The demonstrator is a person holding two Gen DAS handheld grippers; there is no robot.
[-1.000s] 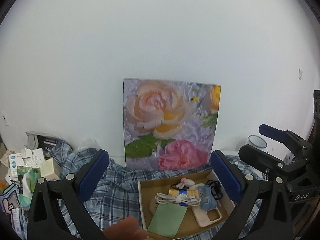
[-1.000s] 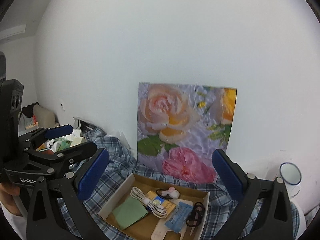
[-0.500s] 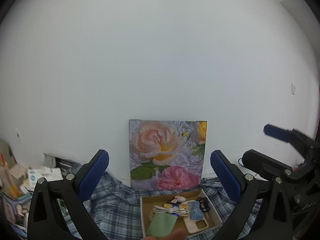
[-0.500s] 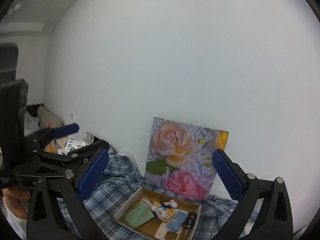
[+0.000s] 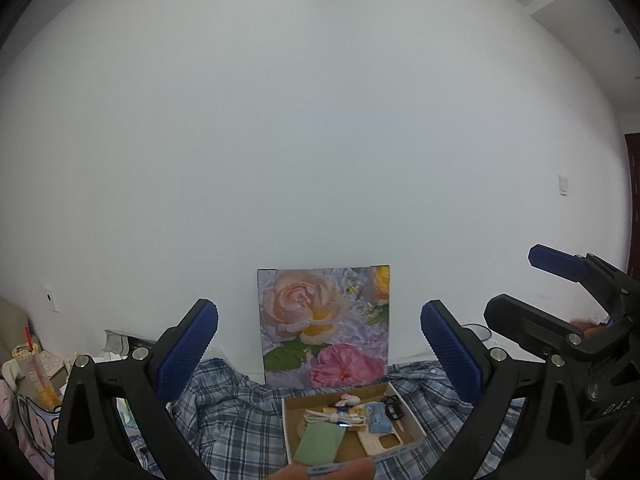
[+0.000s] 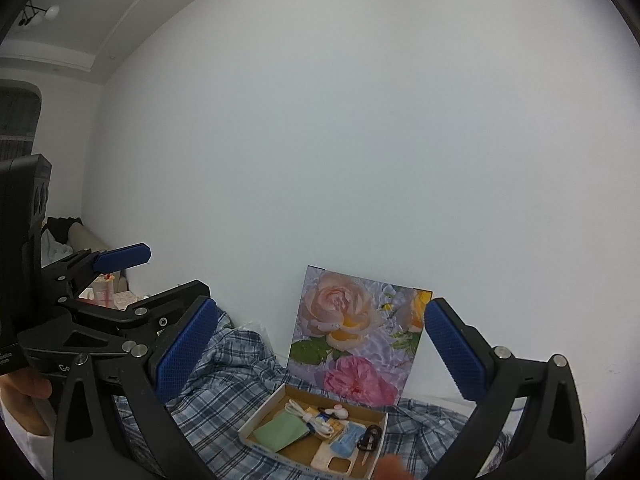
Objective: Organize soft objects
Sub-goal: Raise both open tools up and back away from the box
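Soft things, small ones, lie gathered in the cardboard box, which rests on a blue plaid cloth spread in front of a rose picture leaning on the white wall. Inside the box, a folded green cloth sits at the end farthest from the picture, on the left side as the left wrist view shows it. Just beyond it toward the picture lies a coiled white cable, partly over a yellow packet. A light blue pouch sits beside the cable, with a beige phone case next to the green cloth and black scissors in the box's right corner nearest the picture (a small white-and-pink item near the picture-side wall is too small to identify).

Both tools are held high above the box, well apart from it. The left gripper has its blue pads spread wide with nothing between them. The right gripper is likewise spread wide and holds nothing. In the left wrist view the right gripper appears to the right of the box; in the right wrist view the left gripper appears to the left of it, with a hand on its handle. Clutter, including a drink cup, sits left of the plaid cloth.
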